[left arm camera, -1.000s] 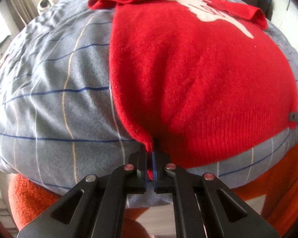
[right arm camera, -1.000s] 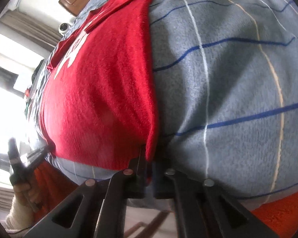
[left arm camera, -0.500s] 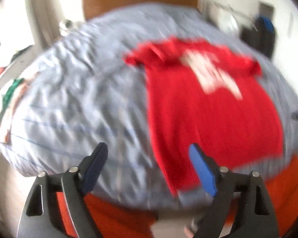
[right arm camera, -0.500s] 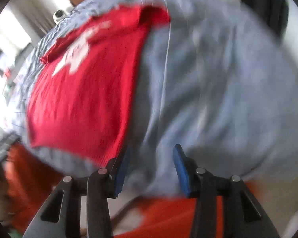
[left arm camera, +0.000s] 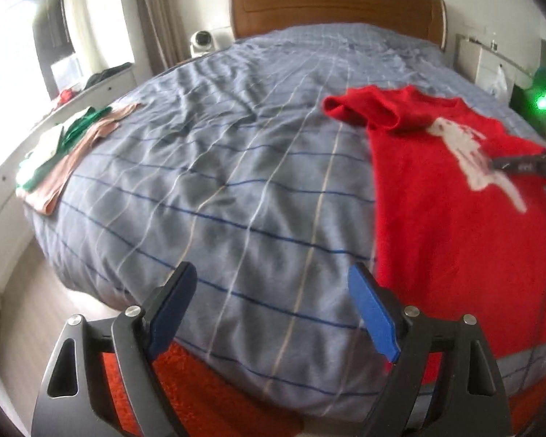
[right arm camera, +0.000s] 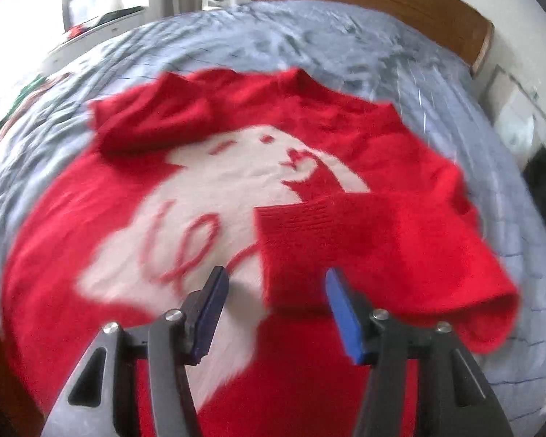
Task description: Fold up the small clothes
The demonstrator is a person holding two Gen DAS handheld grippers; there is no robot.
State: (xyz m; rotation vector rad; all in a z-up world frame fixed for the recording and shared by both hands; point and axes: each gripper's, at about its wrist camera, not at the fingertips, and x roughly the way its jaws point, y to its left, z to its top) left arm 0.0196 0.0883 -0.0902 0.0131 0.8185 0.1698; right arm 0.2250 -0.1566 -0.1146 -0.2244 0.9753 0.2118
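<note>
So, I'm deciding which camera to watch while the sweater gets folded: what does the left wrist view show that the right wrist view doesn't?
Only the left wrist view shows the folded green and tan clothes clearly at the bed's far left edge, the left gripper open over bare duvet, and the right gripper beside the sweater.

Only the right wrist view shows the whole white design, both sleeves folded inward, and the right gripper, jaws closing with nothing pinched, over the right sleeve's cuff.

Both show the red sweater, the checked duvet and the wooden headboard.
</note>
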